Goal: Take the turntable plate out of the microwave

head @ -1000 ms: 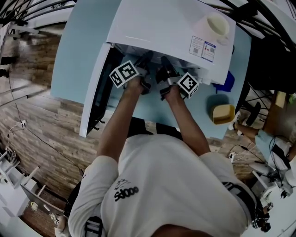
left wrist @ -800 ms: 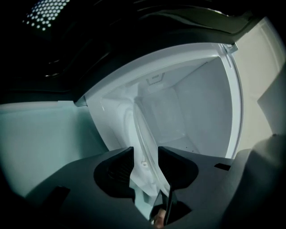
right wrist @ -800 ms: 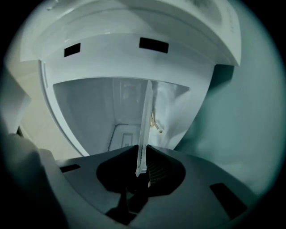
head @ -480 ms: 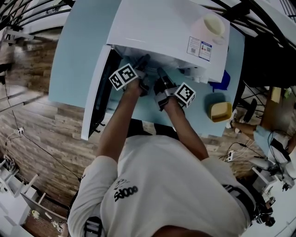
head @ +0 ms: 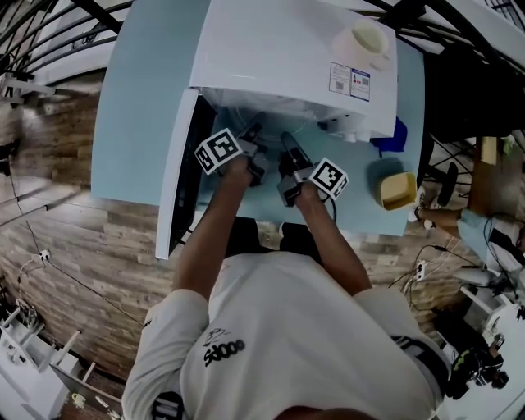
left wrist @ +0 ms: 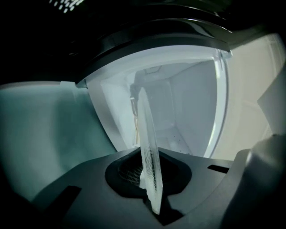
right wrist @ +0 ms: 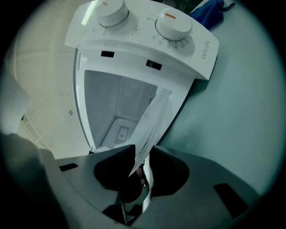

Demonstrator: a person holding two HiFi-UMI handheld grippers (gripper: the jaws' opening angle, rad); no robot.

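Both grippers were up at the open mouth of the white microwave [head: 279, 49], which stood on the pale blue worktop [head: 148, 82] with its door [head: 176, 180] swung out to the person's left. The left gripper [head: 250, 135] and the right gripper [head: 289, 146] sat side by side, close together.

In the left gripper view, the glass turntable plate [left wrist: 147, 143] ran edge-on straight into the jaws. They had just been closing and were now pinched tight on its rim, with the empty white cavity behind it.

In the right gripper view, the same plate showed tilted, its rim slotted between the jaws. Those jaws had just been opening, yet both appeared to touch the glass. Above it sat the control panel's two dials [right wrist: 109, 10].

So the plate hung at the microwave's mouth, gripped from both sides. A yellow container [head: 396, 189] rested on the worktop off to the right.
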